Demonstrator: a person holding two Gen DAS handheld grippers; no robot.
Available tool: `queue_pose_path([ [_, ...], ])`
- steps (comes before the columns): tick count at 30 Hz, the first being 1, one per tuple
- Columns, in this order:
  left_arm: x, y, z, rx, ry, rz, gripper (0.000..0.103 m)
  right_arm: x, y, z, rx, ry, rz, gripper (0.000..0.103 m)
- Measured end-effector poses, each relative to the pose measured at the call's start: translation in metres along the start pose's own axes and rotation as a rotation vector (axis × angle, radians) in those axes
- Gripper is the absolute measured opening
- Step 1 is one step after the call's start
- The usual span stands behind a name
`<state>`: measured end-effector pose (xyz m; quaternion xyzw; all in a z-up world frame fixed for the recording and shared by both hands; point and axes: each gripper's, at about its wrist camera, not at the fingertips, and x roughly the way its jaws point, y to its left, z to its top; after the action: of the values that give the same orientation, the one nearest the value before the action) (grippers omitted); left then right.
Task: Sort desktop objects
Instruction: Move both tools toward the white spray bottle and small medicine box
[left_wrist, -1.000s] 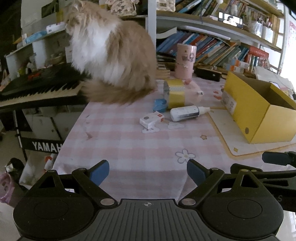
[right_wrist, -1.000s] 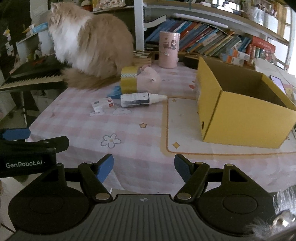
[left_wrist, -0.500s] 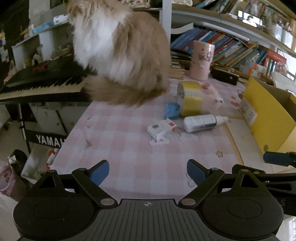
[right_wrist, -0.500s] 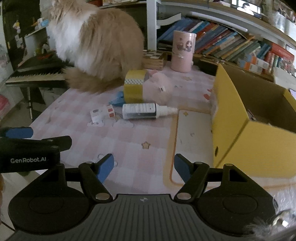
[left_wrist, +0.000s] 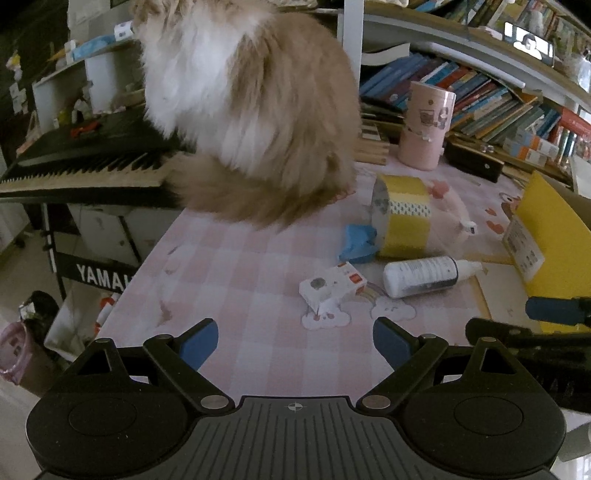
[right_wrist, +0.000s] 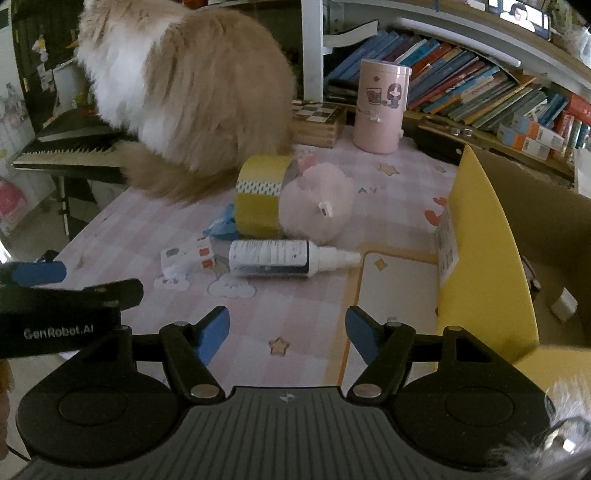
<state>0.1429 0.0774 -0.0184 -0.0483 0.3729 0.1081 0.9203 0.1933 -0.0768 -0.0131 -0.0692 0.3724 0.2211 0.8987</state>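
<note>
On the pink checked tablecloth (left_wrist: 240, 266) lie a small white box (left_wrist: 332, 286), a white bottle (left_wrist: 421, 277) on its side, a yellow tape roll (left_wrist: 402, 214), a blue scrap (left_wrist: 358, 242) and a pink fluffy toy (left_wrist: 450, 218). My left gripper (left_wrist: 295, 334) stands open just short of the white box, with nothing between its fingers. My right gripper (right_wrist: 288, 325) hovers before the bottle (right_wrist: 273, 256); its jaws are closing and hold nothing. The yellow cardboard box (right_wrist: 484, 258) stands open at the right.
A fluffy tan and white cat (left_wrist: 251, 110) sits on the table's far left corner, right behind the tape roll. A pink canister (right_wrist: 380, 107) and bookshelves stand at the back. A black keyboard (left_wrist: 85, 166) adjoins the table's left edge. A white mat (right_wrist: 395, 288) lies by the box.
Both grippers have moved forward over the table, so the small objects and the cat appear closer. The right gripper's jaws have narrowed slightly. No object has moved.
</note>
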Motion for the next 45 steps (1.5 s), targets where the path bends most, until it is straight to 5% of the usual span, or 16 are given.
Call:
queue_pose_path([
  [11, 0.027, -0.005, 0.014, -0.008, 0.011, 0.015, 0.093, 0.02, -0.011, 0.033, -0.047, 0.009, 0.024, 0.066],
  [24, 0.044, -0.006, 0.022, -0.023, 0.01, 0.036, 0.093, 0.046, 0.0, 0.062, -0.377, 0.09, 0.139, 0.066],
  [39, 0.068, -0.008, 0.026, 0.026, 0.065, 0.016, 0.093, 0.08, 0.008, 0.078, -0.563, 0.203, 0.236, 0.066],
  [43, 0.075, -0.015, 0.027, 0.069, 0.078, -0.014, 0.093, 0.088, 0.01, 0.074, -0.616, 0.26, 0.249, 0.05],
  [45, 0.08, -0.019, 0.026, 0.101, 0.082, -0.014, 0.092, 0.091, 0.009, 0.072, -0.63, 0.262, 0.239, 0.051],
])
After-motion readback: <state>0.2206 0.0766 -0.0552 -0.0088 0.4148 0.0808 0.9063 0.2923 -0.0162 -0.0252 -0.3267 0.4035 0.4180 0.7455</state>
